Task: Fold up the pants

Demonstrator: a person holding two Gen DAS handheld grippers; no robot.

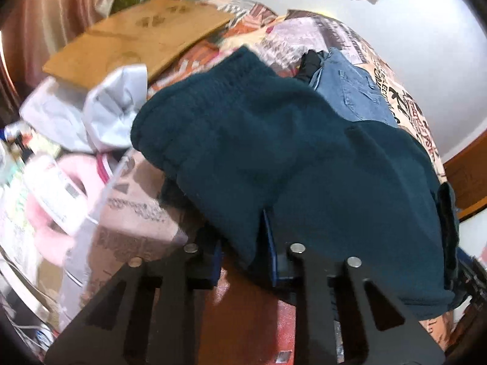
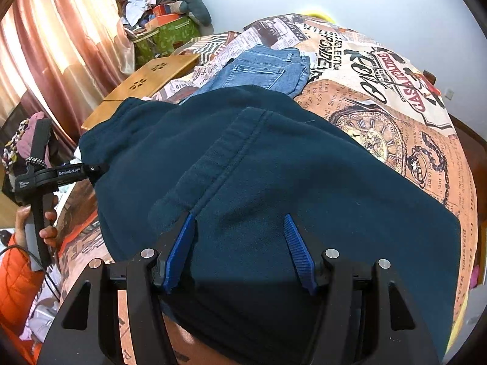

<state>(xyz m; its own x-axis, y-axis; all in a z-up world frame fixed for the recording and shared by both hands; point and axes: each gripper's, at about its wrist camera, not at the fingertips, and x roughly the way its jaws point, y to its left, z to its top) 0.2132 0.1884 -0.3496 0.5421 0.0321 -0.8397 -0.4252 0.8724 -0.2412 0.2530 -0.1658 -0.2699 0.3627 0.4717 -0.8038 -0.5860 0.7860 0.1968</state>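
1. Dark teal pants (image 2: 274, 164) lie spread on the bed (image 2: 395, 115), covering most of its near half; the waistband end points toward the bed's left edge.
2. Fabric is fleece-like. A seam with a stitched panel runs diagonally down the middle toward the right gripper.
3. Right gripper (image 2: 240, 252): fingers spread wide, blue ribbed pads (image 2: 298, 252) either side of the cloth, resting over the near part of the pants. Pads aren't pinching anything; the left pad sits at the end of the seam.
4. Left gripper (image 1: 243, 258): fingers narrow, a fold of teal fabric passes down between them. Looks clamped on the pants edge at the bed's left side. The fingertips are mostly buried in cloth.
5. Right wrist view shows the left gripper from the side, (image 2: 91, 168), nose against the waistband corner, person's hand (image 2: 39, 222) on its handle, orange sleeve (image 2: 15, 279) below.
6. Folded blue jeans (image 2: 264, 70) lie further up the bed, just past the teal pants, the far edge of the pants overlapping them.
7. Bedcover is a newspaper/clock print in orange and cream.
8. Wooden lap tray (image 2: 146, 82) sits at the bed's far left edge, next to the jeans.
9. Green patterned box (image 2: 170, 36) with clutter stands by the wall, pink curtain (image 2: 61, 39) on the left.
10. Left wrist view is motion-blurred; a white garment (image 1: 112, 106) and pink items sit off the bed's left side.
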